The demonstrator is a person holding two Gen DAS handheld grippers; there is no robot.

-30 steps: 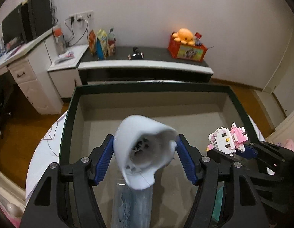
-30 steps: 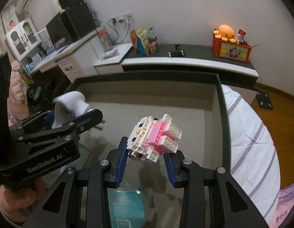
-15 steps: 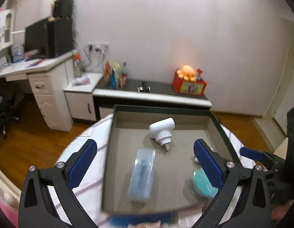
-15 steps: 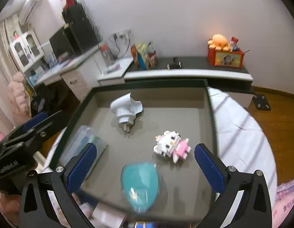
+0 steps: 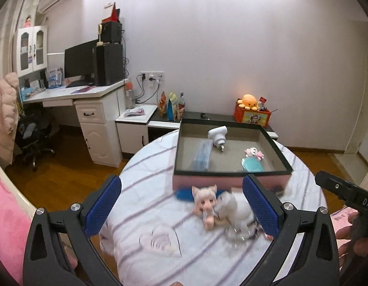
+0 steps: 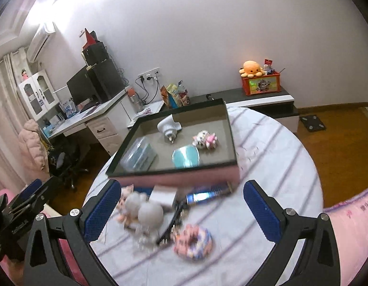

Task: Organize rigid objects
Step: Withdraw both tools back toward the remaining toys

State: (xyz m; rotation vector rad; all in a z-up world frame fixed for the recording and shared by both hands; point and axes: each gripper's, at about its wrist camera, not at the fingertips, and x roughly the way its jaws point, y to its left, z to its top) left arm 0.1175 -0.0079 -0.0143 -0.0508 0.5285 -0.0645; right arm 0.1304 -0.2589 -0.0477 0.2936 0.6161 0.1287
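A dark-rimmed box (image 5: 231, 172) (image 6: 174, 168) stands on the round striped table. Inside lie a white plug adapter (image 5: 216, 135) (image 6: 169, 125), a pink-white brick cat (image 5: 253, 153) (image 6: 205, 139), a teal round case (image 5: 252, 165) (image 6: 186, 156) and a clear plastic case (image 5: 202, 155) (image 6: 138, 156). My left gripper (image 5: 184, 211) is open and empty, pulled back above a pale doll figure (image 5: 206, 202). My right gripper (image 6: 181, 211) is open and empty above loose items in front of the box.
In front of the box lie a clear heart-shaped dish (image 5: 160, 239), a pink donut ring (image 6: 193, 240), a grey-white figure (image 6: 146, 212), a dark comb (image 6: 172, 224) and a blue packet (image 6: 207, 194). A desk (image 5: 72, 95) and a low cabinet (image 6: 255, 100) stand behind.
Both grippers let go of the adapter and the brick cat inside the box, opened wide, and pulled back and up away from the box.
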